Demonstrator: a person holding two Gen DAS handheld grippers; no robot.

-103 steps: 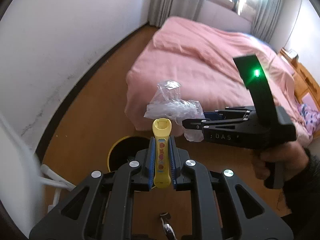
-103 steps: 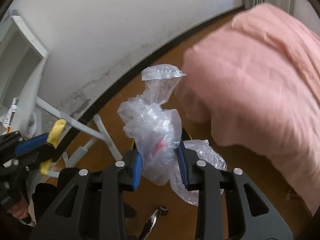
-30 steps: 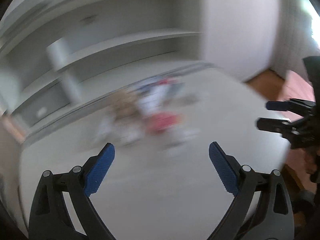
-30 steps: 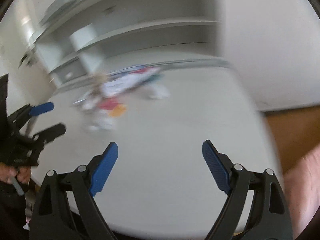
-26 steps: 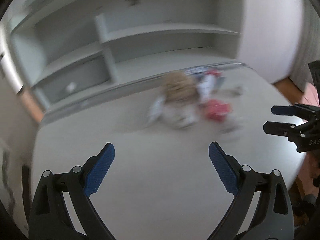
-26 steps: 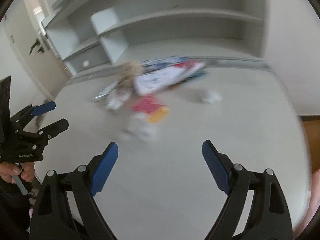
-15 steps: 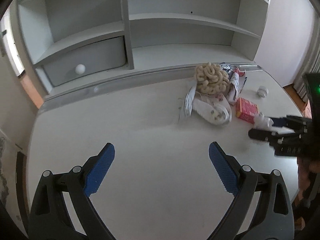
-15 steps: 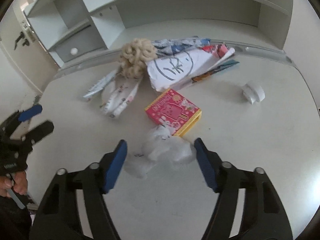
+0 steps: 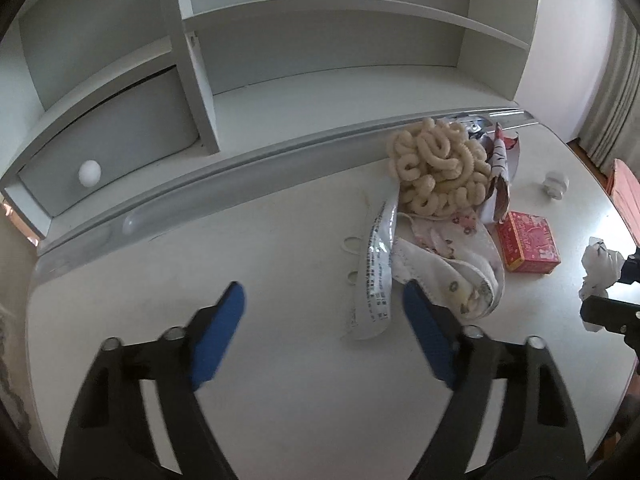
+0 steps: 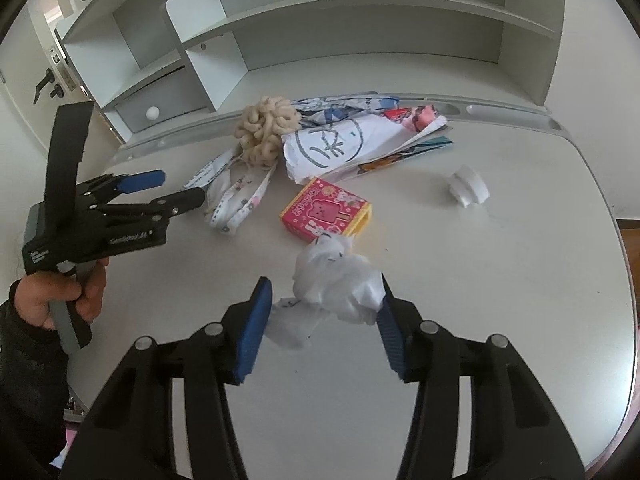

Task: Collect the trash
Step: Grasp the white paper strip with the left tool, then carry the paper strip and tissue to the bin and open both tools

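Trash lies on a white desk [image 10: 500,280]. A crumpled white paper wad [image 10: 332,280] sits between the open fingers of my right gripper [image 10: 320,320]; it also shows in the left wrist view [image 9: 600,266]. Behind it are a pink box [image 10: 324,212], a white wrapper with blue writing [image 10: 340,144], a beige curly bundle [image 10: 266,130] and a patterned cloth [image 10: 240,196]. My left gripper [image 9: 324,336] is open and empty, low over the desk, close to a printed strip wrapper [image 9: 376,276] and the cloth [image 9: 452,264].
White shelving [image 9: 320,40] with a small drawer [image 9: 112,140] stands behind the desk. A small white crumpled piece [image 10: 468,186] lies at the right. A raised grey rail [image 9: 240,168] runs along the desk's back. The desk's right edge drops to a wooden floor.
Both grippers have swung from the bedroom floor to the desk, both now empty. The right gripper has moved forward around the paper wad and narrowed. The left gripper has moved right towards the wrappers and narrowed.
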